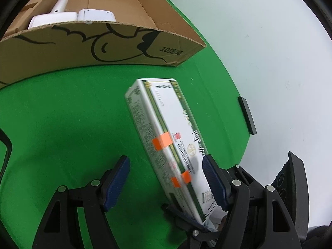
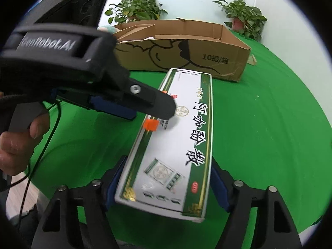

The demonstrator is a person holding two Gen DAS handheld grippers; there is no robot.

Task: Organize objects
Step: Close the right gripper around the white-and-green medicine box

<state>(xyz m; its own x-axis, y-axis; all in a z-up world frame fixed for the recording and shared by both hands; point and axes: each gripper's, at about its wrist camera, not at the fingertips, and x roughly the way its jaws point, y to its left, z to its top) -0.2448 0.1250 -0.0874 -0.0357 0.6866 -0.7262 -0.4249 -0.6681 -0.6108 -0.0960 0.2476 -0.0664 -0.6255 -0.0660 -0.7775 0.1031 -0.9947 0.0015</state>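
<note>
A long white and green medicine box with black characters and orange tape tabs is tilted over the green cloth, its near end raised. My right gripper is shut on that near end, with a blue pad against each long side. The left gripper comes in from the left at the box's middle, one black finger lying on the top face. In the left wrist view the box runs between the left gripper's fingers. It touches the right pad, and green cloth shows between it and the left pad.
An open cardboard carton stands just beyond the box, with white appliances inside. Two potted plants stand behind it. A flat black object lies at the cloth's right edge. A hand and cable are at the left.
</note>
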